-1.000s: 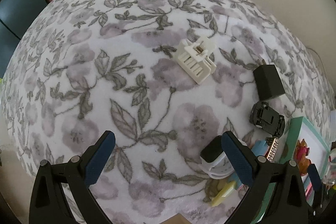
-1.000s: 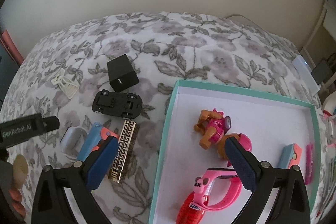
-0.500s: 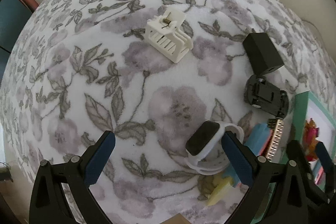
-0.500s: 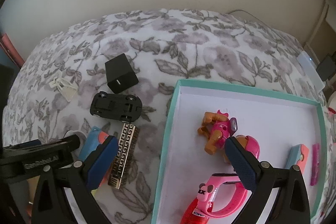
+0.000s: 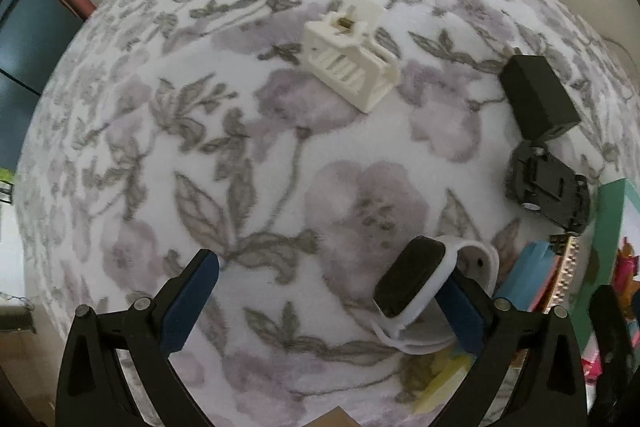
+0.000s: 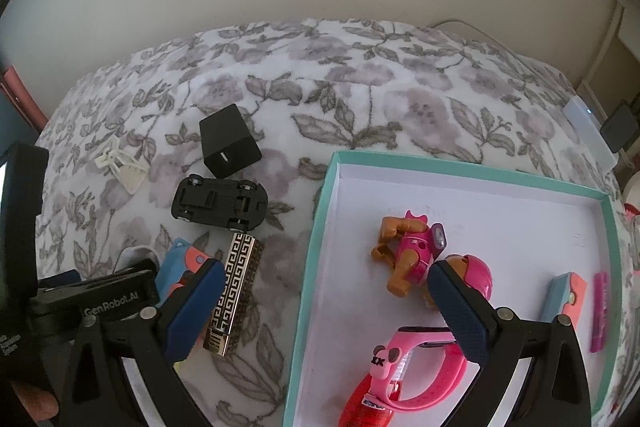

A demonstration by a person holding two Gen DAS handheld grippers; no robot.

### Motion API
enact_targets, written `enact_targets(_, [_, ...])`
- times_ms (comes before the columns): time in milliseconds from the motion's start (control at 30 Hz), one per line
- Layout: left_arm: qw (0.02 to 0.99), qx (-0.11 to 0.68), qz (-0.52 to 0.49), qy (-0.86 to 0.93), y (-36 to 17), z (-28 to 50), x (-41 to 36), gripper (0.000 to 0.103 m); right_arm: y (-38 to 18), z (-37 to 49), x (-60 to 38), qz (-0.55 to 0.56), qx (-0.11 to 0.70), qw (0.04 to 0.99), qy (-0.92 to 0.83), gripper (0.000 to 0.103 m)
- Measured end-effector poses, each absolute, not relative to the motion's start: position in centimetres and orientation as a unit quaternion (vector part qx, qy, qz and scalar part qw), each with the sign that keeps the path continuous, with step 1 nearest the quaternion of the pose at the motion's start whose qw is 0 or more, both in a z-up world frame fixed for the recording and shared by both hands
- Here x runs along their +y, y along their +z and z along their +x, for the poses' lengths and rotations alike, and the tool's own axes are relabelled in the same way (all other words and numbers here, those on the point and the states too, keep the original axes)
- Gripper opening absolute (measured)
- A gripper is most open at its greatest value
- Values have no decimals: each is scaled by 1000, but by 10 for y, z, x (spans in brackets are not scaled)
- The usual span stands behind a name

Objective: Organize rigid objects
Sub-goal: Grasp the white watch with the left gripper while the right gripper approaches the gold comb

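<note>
My left gripper (image 5: 326, 303) hangs open low over the floral cloth. A white smartwatch with a black face (image 5: 412, 279) lies just inside its right finger (image 5: 460, 307); whether they touch is unclear. Farther out lie a white claw clip (image 5: 352, 65), a black cube charger (image 5: 538, 101) and an upturned black toy car (image 5: 548, 193). My right gripper (image 6: 328, 307) is open and empty above the left rim of the teal tray (image 6: 460, 169). In the tray are a pink pup toy (image 6: 416, 255) and a pink watch (image 6: 412, 375).
A gold patterned lighter (image 6: 234, 295) and a blue-and-orange piece (image 6: 184, 261) lie left of the tray. A second blue-and-orange piece (image 6: 564, 297) and a pink stick (image 6: 599, 311) sit at the tray's right side. A yellow piece (image 5: 444, 383) lies under the watch strap.
My left gripper has moved forward and to the right, so the white watch now sits just inside its right finger. The right gripper has shifted only slightly.
</note>
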State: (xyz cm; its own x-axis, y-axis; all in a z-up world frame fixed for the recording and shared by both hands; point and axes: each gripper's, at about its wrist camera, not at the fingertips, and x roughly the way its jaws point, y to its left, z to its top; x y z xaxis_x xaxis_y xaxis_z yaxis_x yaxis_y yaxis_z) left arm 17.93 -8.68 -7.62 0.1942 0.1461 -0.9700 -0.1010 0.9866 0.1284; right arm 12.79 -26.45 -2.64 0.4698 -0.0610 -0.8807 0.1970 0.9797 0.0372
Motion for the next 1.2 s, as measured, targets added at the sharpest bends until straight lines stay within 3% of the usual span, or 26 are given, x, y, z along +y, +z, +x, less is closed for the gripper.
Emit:
enact_targets(733, [761, 619, 15, 194, -71, 177, -10, 103, -47, 131, -182, -94, 497, 856, 107, 102])
enact_targets(1200, [756, 625, -10, 195, -73, 176, 3, 103, -58, 138, -166, -112, 491, 854, 128, 102])
